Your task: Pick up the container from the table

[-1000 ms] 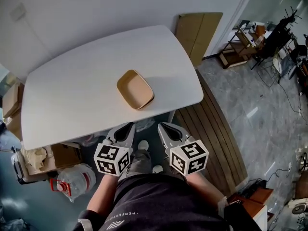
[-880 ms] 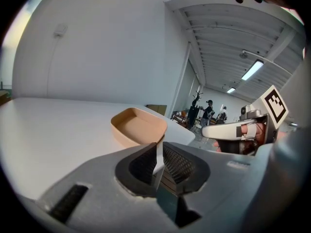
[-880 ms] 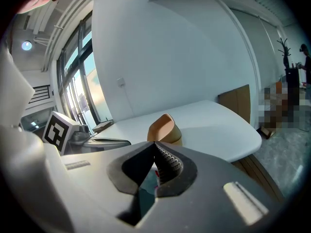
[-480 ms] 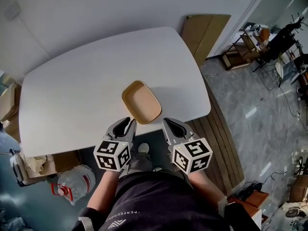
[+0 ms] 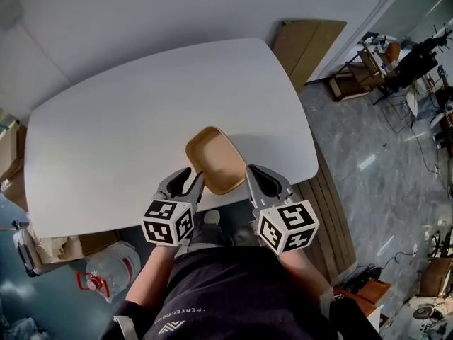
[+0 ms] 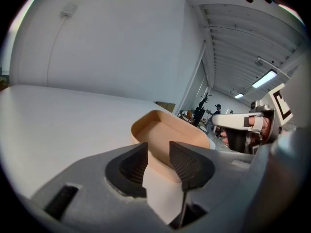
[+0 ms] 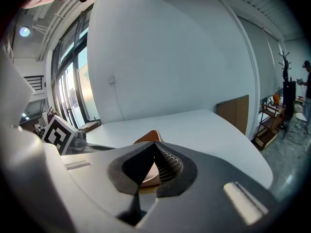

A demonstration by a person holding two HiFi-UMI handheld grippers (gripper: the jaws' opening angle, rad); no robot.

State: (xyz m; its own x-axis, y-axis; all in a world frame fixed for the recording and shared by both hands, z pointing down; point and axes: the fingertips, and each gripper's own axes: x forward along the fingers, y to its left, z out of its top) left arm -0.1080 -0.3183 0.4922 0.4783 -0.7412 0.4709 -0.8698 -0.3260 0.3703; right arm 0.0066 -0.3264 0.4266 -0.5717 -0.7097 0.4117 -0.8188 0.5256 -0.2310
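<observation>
A shallow tan container point(image 5: 216, 159) sits near the front edge of the white table point(image 5: 106, 140). My left gripper point(image 5: 190, 183) is at the container's near left corner. In the left gripper view the container point(image 6: 170, 135) lies just beyond the left gripper point(image 6: 158, 152); its jaws are opening, its near wall shows in the gap, and the pads do not press on it. My right gripper point(image 5: 259, 178) hovers beside the container's near right corner. In the right gripper view the right gripper point(image 7: 155, 147) has its tips together, with a bit of the container point(image 7: 147, 137) behind them.
A cardboard sheet point(image 5: 311, 44) leans on the wall behind the table's far right corner. Below the table's front left stand a water jug point(image 5: 106, 268) and boxes point(image 5: 53, 236). Wooden flooring point(image 5: 333, 211) runs along the table's right side.
Both grippers have moved forward from in front of the table's edge to the container's near corners. The left jaws have gone from nearly shut to apart.
</observation>
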